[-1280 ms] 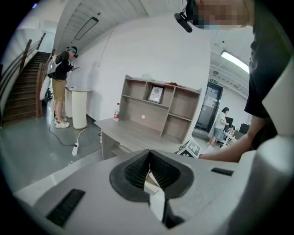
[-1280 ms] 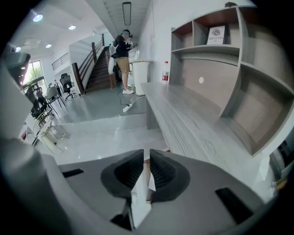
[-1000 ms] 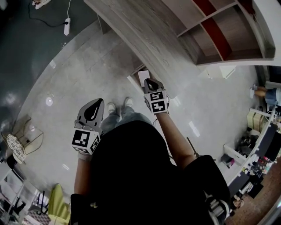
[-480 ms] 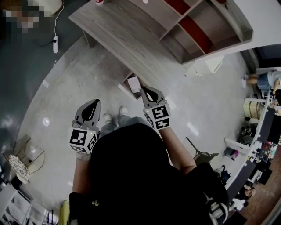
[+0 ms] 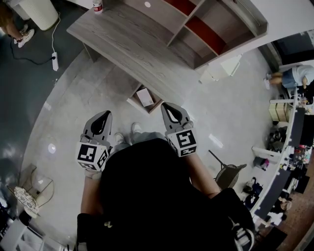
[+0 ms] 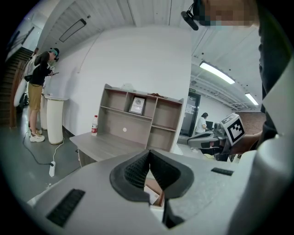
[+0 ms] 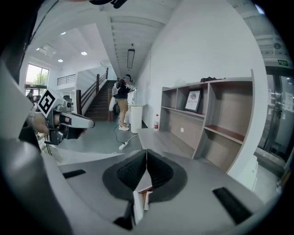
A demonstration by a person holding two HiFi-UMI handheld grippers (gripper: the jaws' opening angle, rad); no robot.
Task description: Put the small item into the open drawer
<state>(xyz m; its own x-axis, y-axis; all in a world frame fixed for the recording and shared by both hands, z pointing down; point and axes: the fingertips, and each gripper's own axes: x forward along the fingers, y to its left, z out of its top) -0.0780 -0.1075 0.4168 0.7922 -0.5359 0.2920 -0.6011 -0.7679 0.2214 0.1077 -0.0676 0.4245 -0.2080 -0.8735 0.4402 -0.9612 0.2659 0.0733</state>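
Observation:
The wooden drawer stands pulled open under the front edge of the grey desk. A small flat white item lies inside it. My right gripper hangs shut and empty just right of the drawer, apart from it. Farther left, over the floor, my left gripper is shut too, with nothing between its pads. In the left gripper view the drawer shows below the closed left gripper. In the right gripper view a strip of the drawer shows under the right gripper.
A shelf unit stands on the desk's back, and a bottle on its far end. A power strip with its cable lies on the dark floor beside a white bin. A chair stands at my right. People stand far off.
My right gripper has lifted away from the drawer, where its tip was at the white item, and now hangs beside it. The left gripper has shifted only slightly.

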